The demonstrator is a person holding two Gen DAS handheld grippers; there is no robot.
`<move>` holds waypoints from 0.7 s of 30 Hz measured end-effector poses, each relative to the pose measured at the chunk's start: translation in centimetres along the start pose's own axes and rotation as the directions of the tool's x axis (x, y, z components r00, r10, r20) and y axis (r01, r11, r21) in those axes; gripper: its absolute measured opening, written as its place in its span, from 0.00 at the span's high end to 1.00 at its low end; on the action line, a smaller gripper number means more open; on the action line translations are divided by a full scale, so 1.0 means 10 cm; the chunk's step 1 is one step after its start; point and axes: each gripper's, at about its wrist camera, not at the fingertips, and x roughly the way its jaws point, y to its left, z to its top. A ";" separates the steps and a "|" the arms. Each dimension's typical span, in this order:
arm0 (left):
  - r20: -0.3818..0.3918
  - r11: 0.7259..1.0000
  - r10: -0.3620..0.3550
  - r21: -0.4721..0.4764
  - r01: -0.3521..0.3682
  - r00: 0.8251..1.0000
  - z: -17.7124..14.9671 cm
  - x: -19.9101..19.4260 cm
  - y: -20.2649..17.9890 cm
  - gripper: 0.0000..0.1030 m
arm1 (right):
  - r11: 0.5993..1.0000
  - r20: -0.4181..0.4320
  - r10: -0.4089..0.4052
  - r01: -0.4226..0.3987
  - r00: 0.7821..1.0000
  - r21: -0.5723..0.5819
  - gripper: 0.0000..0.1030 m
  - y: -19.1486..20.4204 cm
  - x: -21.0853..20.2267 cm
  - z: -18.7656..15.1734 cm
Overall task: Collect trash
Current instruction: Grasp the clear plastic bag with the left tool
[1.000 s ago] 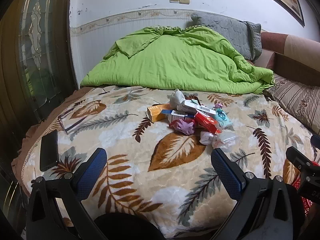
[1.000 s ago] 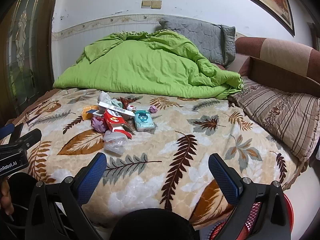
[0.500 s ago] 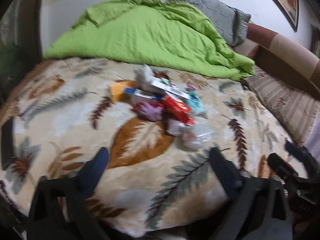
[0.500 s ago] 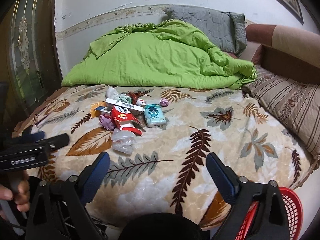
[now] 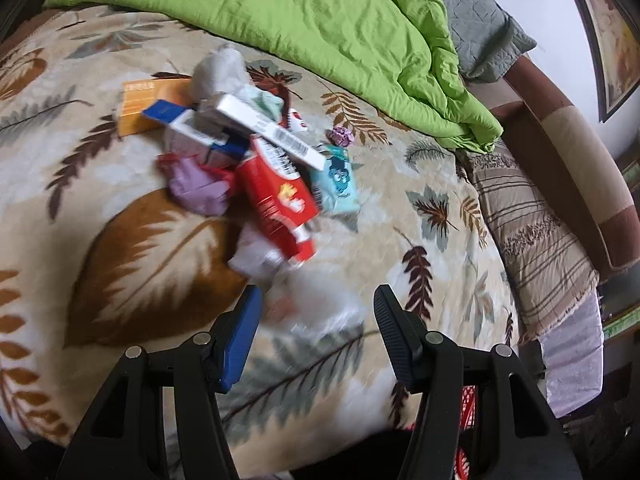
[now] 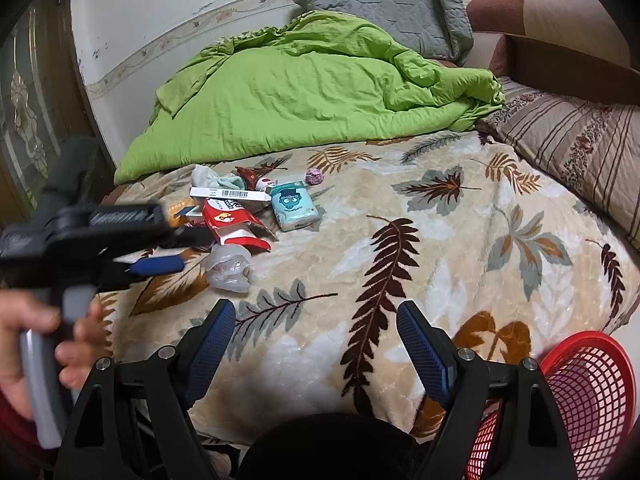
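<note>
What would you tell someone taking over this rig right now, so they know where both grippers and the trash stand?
Left gripper: open, empty, low over the bed, lined up on the clear plastic bag at the near edge of the trash pile.
Right gripper: open, empty, over the near part of the leaf-print blanket, away from the pile.
Trash: red carton, white barcode box, teal packet, purple wrapper, orange box, small purple ball, all on the blanket.
Red basket: beside the bed, by the right gripper; contents cannot be seen.
Done: nothing picked up. Left: everything.
</note>
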 end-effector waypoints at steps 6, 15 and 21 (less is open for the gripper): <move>-0.065 0.998 0.066 0.020 -0.065 0.996 -0.02 0.40 -0.05 0.58 | 1.000 0.003 0.002 -0.002 1.000 0.002 0.16 -0.02 -0.01 0.00; -0.034 0.993 0.031 0.119 -0.026 0.999 -0.25 0.10 0.24 0.73 | 1.000 -0.007 0.018 -0.018 1.000 0.008 0.16 -0.01 0.01 0.00; 0.033 0.985 0.070 0.157 -0.074 0.997 -0.38 -0.27 0.44 0.73 | 0.995 -0.082 0.078 -0.083 0.994 -0.057 0.16 0.15 0.16 0.09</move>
